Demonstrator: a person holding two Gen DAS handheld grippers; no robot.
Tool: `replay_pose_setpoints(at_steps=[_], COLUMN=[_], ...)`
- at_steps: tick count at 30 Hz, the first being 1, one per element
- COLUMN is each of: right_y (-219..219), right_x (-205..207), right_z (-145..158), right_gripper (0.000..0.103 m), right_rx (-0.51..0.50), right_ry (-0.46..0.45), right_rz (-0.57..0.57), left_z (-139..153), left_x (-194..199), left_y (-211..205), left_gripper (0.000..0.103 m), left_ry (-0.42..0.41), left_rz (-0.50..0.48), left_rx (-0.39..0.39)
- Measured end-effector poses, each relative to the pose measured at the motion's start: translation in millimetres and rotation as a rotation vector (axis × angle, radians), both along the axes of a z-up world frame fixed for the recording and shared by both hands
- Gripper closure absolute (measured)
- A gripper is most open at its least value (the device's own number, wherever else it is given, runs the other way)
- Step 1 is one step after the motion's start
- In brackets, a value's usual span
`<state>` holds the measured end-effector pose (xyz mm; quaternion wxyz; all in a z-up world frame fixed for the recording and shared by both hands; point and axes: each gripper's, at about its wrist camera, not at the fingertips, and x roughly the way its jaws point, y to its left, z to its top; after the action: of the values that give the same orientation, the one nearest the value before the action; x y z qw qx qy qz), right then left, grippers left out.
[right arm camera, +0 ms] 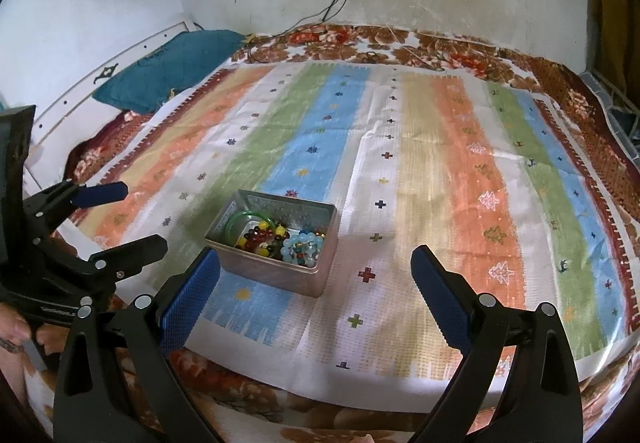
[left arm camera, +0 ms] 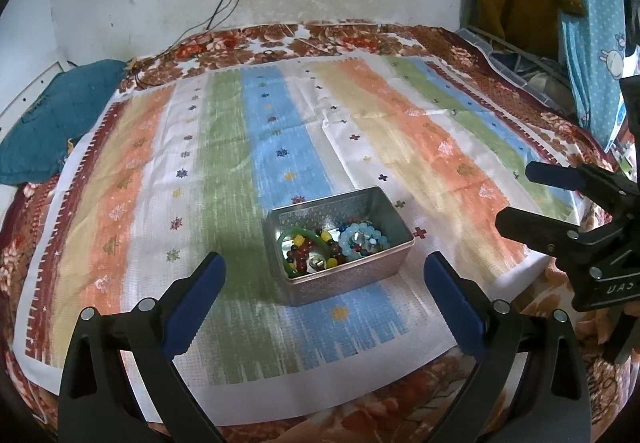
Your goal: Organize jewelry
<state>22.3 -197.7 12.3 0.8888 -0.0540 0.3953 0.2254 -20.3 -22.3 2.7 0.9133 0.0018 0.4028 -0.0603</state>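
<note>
1. Loosely heaped, the beaded bracelets (left arm camera: 362, 239) lay in the metal tin (left arm camera: 340, 275) on the striped cloth (left arm camera: 224, 163).
2. Both the left gripper (left arm camera: 324, 271) and the right gripper (right arm camera: 316, 263) were spread wide, empty.
3. Beads probably felt light, slippery; pinching one strand seemed best.

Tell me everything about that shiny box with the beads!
The box is a small rectangular tin, silvery metal with a fine embossed pattern. It has no lid on and sits upright on the striped cloth. Inside lie a green bangle, a pale blue bead bracelet and red, yellow and dark beads. Neither gripper touches it.
</note>
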Motion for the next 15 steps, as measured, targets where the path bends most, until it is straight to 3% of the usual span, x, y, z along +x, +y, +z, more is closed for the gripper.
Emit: replay_pose_setpoints(at_steps=[15], right_y=[-1.6], right_x=[-0.1], right_z=[0.2], right_gripper=[0.006], right_rx=[0.009], right_ry=[0.005], right_rz=[-0.015], left_z=[3.0], left_x=[-3.4], left_y=[0.6], left_gripper=[0.006], left_ry=[-0.021], left_rz=[-0.002], left_rx=[-0.013])
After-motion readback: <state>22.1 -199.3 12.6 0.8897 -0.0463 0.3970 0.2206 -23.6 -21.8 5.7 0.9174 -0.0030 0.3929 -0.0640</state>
